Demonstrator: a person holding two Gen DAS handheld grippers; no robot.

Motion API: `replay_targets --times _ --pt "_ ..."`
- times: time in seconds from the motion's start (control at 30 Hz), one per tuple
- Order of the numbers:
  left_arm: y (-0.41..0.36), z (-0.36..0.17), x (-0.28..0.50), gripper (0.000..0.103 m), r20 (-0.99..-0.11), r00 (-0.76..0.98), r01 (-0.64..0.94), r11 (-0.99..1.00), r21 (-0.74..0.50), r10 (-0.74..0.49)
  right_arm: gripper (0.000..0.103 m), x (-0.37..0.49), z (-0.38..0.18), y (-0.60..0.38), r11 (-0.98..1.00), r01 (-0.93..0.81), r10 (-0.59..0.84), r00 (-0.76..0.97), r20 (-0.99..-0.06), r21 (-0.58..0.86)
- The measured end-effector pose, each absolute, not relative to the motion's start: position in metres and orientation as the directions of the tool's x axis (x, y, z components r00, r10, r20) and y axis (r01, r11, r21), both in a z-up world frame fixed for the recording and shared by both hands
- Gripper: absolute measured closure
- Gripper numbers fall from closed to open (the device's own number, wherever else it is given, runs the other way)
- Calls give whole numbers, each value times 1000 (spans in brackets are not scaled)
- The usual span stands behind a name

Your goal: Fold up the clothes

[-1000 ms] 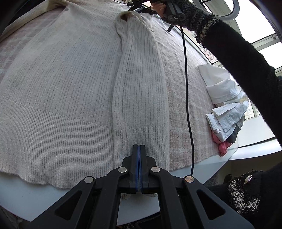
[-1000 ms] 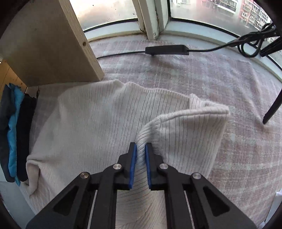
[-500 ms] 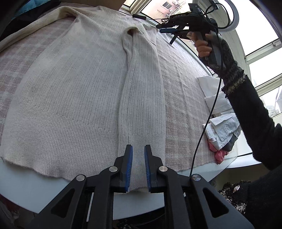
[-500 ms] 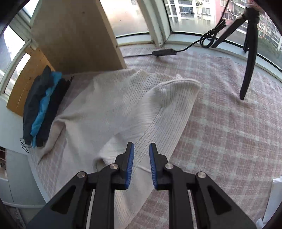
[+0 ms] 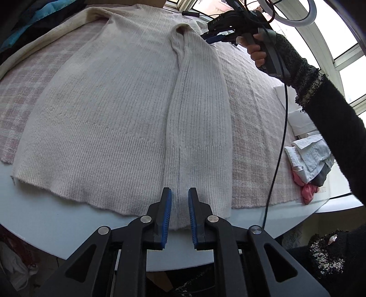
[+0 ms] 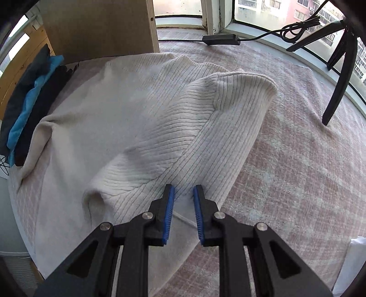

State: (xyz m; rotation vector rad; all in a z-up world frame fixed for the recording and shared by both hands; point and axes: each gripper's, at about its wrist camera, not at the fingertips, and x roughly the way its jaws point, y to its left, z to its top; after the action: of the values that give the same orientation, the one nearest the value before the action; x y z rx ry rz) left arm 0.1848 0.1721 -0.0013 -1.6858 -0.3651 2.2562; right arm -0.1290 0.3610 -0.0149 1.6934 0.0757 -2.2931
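Daylight is pouring through the curved windows (image 6: 263, 20) onto a round table (image 5: 75, 230) covered by a pink checked cloth (image 5: 256, 128), where a cream ribbed sweater (image 5: 109, 118) is lying flat with one side folded in over its body. The left gripper (image 5: 178, 217) is hovering at the hem, its jaws opening, the folded strip lying loose between them and not pinched. The right gripper (image 6: 183, 214) is hanging over the folded sleeve, jaws slightly spread and gripping nothing. Trouble could come from the soft knit (it is bulging near the shoulder): the fold may be springing open, or a rising pad could be snagging the ribs and dragging the hem off the edge.
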Motion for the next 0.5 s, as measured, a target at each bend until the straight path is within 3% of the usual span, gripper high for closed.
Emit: replay_targets --times 0.07,0.2,0.23,0.3,0.5 --pt "176 -4 183 74 -895 -264 -90 -933 -348 359 85 -130 -15 362 -959 252 -200 -268 -943 131" --pt "188 -3 182 71 -905 -283 -128 -948 -293 318 84 -133 -14 368 -960 232 -219 -258 -941 160" --pt "189 -3 183 77 -905 -292 -137 -950 -280 309 84 -133 -14 370 -960 227 -224 -256 -940 167" --pt "188 -4 183 99 -895 -295 -142 -942 -305 334 84 -135 -14 372 -960 218 -229 -252 -940 176" --pt "176 15 191 99 -851 -355 -98 -921 -378 387 84 -137 -14 373 -960 226 -222 -247 -943 167"
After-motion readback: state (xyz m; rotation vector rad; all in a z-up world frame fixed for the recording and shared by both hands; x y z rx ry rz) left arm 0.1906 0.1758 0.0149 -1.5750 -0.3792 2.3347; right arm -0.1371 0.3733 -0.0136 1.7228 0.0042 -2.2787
